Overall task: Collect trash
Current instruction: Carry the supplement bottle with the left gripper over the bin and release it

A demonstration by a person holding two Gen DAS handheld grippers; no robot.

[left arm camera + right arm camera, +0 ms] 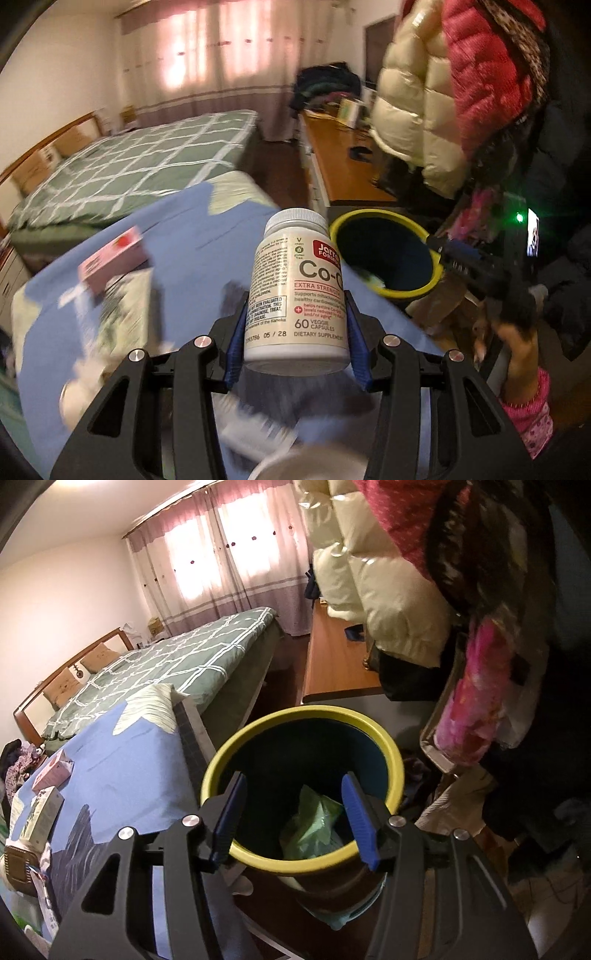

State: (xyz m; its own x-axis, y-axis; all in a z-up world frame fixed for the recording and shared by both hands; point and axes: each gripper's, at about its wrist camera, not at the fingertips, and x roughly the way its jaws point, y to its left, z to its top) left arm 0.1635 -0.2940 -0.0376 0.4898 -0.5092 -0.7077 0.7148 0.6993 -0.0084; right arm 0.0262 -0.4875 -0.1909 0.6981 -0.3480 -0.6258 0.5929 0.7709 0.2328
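Note:
My left gripper is shut on a white supplement bottle with a white cap, held upright above the blue-covered table. A dark bin with a yellow rim stands beyond it to the right. In the right wrist view my right gripper is open and empty, right above the bin. A green crumpled bag lies inside the bin. The right gripper also shows in the left wrist view at the bin's right rim.
A pink box and a pale carton lie on the table's left part; they also show in the right wrist view, the pink box and the carton. A green checked bed, a wooden desk and hanging jackets surround the bin.

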